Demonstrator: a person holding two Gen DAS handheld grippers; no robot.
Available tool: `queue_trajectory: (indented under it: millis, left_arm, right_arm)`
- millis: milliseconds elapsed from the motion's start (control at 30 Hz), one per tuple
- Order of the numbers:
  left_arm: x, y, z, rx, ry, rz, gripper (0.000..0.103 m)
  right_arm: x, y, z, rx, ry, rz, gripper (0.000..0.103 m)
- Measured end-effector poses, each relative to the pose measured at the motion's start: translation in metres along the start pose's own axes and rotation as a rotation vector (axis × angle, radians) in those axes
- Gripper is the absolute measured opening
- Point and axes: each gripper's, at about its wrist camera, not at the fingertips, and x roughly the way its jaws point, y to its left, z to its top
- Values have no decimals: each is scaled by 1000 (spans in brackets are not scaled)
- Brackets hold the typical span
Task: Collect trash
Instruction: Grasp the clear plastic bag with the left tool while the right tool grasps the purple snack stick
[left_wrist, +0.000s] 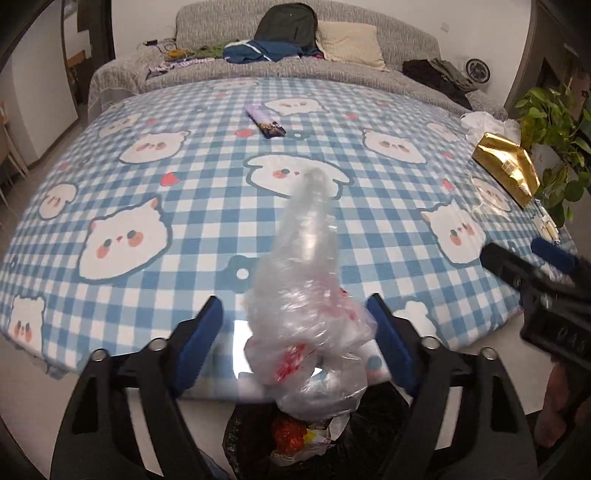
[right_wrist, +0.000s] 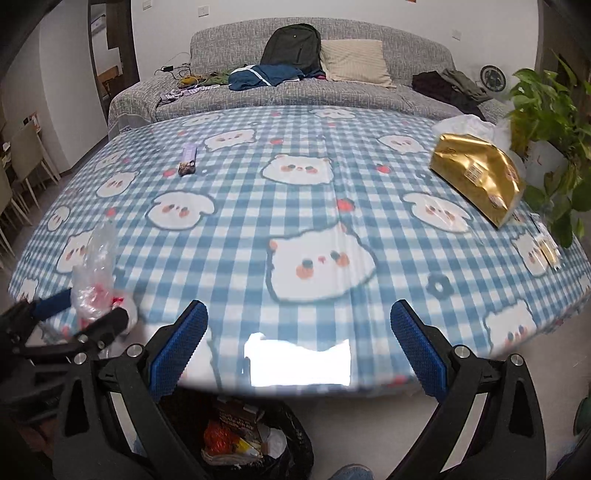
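A crumpled clear plastic bag (left_wrist: 310, 295) with red print hangs between the fingers of my left gripper (left_wrist: 295, 339), above a black-lined trash bin (left_wrist: 384, 410) at the table's near edge. The jaws stand wide apart and the bag looks loose. The bag also shows in the right wrist view (right_wrist: 94, 273). My right gripper (right_wrist: 299, 347) is open and empty above the bin (right_wrist: 288, 435). A gold foil bag (right_wrist: 480, 177) lies at the table's right. A purple wrapper (right_wrist: 187, 159) lies far left.
The table wears a blue checked cloth (right_wrist: 295, 192) with bear faces. A potted plant (right_wrist: 554, 122) stands at the right edge, white crumpled paper (right_wrist: 465, 123) beside it. A grey sofa (right_wrist: 317, 92) with clothes and a backpack is behind. Small packets (right_wrist: 548, 251) lie at the right.
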Motion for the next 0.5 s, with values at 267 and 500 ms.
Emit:
queue_trajectory:
  millis: [267, 500]
  left_arm:
    - [18, 37, 34, -43, 15, 15, 56]
    - [28, 113, 96, -111, -20, 98, 56]
  right_arm:
    - [43, 30, 68, -55, -7, 21, 95]
    - [92, 89, 125, -125, 9, 58, 95]
